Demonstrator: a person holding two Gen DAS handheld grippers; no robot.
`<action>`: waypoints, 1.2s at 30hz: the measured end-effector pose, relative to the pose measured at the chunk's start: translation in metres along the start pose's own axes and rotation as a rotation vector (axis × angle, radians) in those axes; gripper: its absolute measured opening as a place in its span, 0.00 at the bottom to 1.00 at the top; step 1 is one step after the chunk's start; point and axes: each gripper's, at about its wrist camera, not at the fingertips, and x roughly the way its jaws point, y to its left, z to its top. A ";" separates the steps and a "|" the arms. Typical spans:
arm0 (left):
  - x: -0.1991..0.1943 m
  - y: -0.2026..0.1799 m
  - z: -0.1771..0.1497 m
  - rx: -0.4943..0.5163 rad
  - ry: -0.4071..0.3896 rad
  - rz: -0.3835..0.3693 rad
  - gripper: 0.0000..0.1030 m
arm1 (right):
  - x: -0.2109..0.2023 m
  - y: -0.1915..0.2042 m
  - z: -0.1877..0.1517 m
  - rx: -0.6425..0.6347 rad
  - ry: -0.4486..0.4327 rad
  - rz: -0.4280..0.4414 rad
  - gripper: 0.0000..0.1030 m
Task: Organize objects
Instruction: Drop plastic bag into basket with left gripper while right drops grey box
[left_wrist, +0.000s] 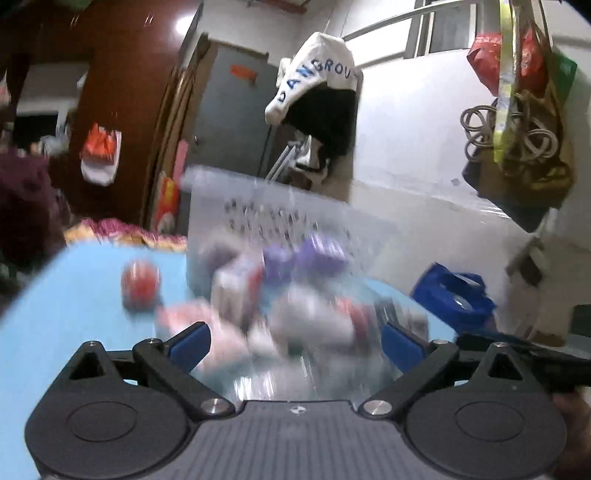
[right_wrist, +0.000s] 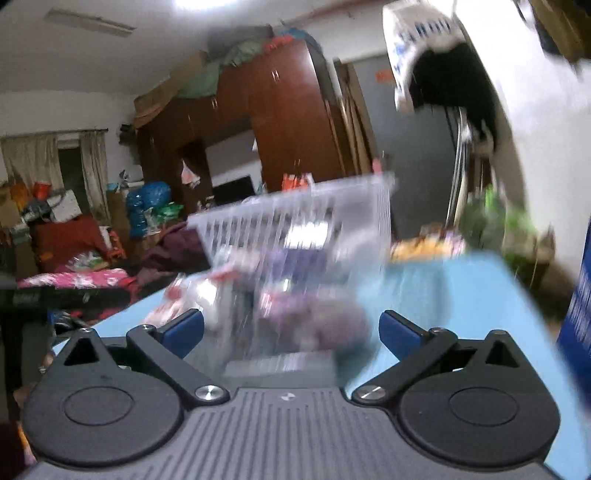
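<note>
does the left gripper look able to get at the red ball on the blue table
Probably yes. The left gripper is open, and the red ball sits alone on the blue table, left of the clear basket, with nothing between them, though motion blur hides detail.

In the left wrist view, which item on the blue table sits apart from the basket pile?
The round red item, alone on the blue table left of the clear basket; the blurred others are heaped there.

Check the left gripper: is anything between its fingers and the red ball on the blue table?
Partly. The ball sits up and left of the open left gripper. Straight ahead, blurred packets in the clear basket fill the gap; leftward, only bare table shows.
</note>
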 end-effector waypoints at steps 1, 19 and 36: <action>-0.001 0.000 -0.005 0.014 0.001 0.013 0.97 | 0.000 0.000 -0.004 0.023 0.012 -0.006 1.00; 0.022 -0.017 -0.032 0.137 0.061 0.142 0.61 | 0.028 0.023 -0.017 -0.157 0.120 -0.133 0.80; -0.009 -0.001 -0.039 0.111 -0.092 0.088 0.69 | 0.002 0.018 -0.021 -0.143 0.020 -0.112 0.80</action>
